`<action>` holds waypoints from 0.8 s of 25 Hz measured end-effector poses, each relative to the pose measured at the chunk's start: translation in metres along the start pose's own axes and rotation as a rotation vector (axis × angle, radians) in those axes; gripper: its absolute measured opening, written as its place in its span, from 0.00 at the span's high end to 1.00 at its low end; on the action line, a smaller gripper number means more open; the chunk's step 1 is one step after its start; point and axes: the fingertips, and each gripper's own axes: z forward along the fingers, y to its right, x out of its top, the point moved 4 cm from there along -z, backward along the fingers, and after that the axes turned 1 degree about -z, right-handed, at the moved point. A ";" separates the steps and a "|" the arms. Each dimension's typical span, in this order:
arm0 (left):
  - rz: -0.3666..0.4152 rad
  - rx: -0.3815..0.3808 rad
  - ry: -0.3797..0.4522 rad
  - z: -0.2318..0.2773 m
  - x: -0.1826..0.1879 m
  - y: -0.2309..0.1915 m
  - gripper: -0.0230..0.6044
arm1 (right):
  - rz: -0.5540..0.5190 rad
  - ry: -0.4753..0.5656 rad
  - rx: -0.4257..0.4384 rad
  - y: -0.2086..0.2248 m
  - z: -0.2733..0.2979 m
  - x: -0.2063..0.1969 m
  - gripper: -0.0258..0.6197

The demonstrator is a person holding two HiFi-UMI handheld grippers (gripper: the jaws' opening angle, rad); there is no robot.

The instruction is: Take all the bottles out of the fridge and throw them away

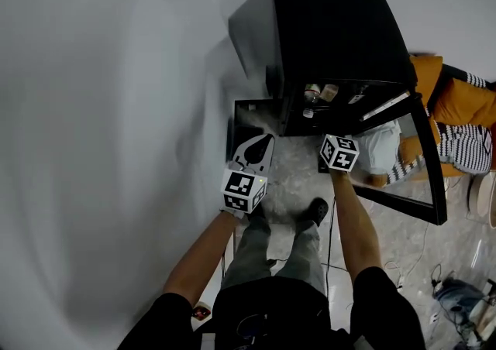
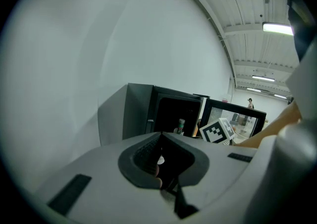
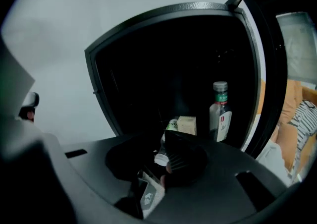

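Floor (image 1: 294, 178) is grey and marble-patterned, wall (image 1: 116, 108) plain white. The black fridge (image 1: 325, 31) has its glass door (image 1: 422, 186) swung open. A clear bottle (image 3: 220, 114) stands upright inside, with a green-labelled bottle (image 3: 172, 125) near it. Left gripper (image 2: 161, 134): jaws together, empty. Right gripper (image 3: 166, 136): jaws slightly apart, holding nothing. The interior is dark, and the tan item (image 3: 187, 125) cannot be identified.
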 end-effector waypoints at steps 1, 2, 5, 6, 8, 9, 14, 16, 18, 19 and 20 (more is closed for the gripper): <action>0.001 -0.003 -0.004 0.000 -0.003 -0.005 0.96 | 0.000 -0.005 -0.001 -0.002 0.010 -0.006 0.81; 0.004 -0.005 -0.010 0.001 -0.006 -0.010 0.96 | 0.000 -0.008 -0.006 -0.003 0.020 -0.012 0.77; 0.014 -0.014 -0.024 0.003 -0.015 -0.025 0.96 | -0.006 -0.027 -0.042 -0.003 0.047 -0.030 0.65; 0.014 -0.017 -0.026 0.003 -0.017 -0.029 0.96 | -0.009 -0.039 -0.055 -0.002 0.056 -0.037 0.63; 0.005 -0.023 -0.026 0.005 -0.023 -0.036 0.96 | -0.015 -0.064 -0.074 -0.002 0.071 -0.051 0.59; 0.001 -0.027 -0.025 0.006 -0.027 -0.038 0.96 | -0.018 -0.075 -0.081 -0.002 0.078 -0.057 0.58; 0.005 -0.056 -0.033 0.020 -0.046 -0.048 0.96 | -0.014 -0.094 -0.119 -0.001 0.106 -0.078 0.55; 0.004 -0.059 -0.037 0.027 -0.052 -0.053 0.96 | -0.018 -0.093 -0.140 0.000 0.113 -0.083 0.55; -0.001 -0.060 -0.038 0.034 -0.057 -0.057 0.96 | -0.018 -0.091 -0.159 0.000 0.120 -0.086 0.55; -0.003 -0.061 -0.038 0.037 -0.060 -0.060 0.96 | -0.015 -0.091 -0.166 0.001 0.124 -0.088 0.55; -0.004 -0.061 -0.038 0.040 -0.062 -0.061 0.96 | -0.010 -0.090 -0.171 0.001 0.127 -0.090 0.55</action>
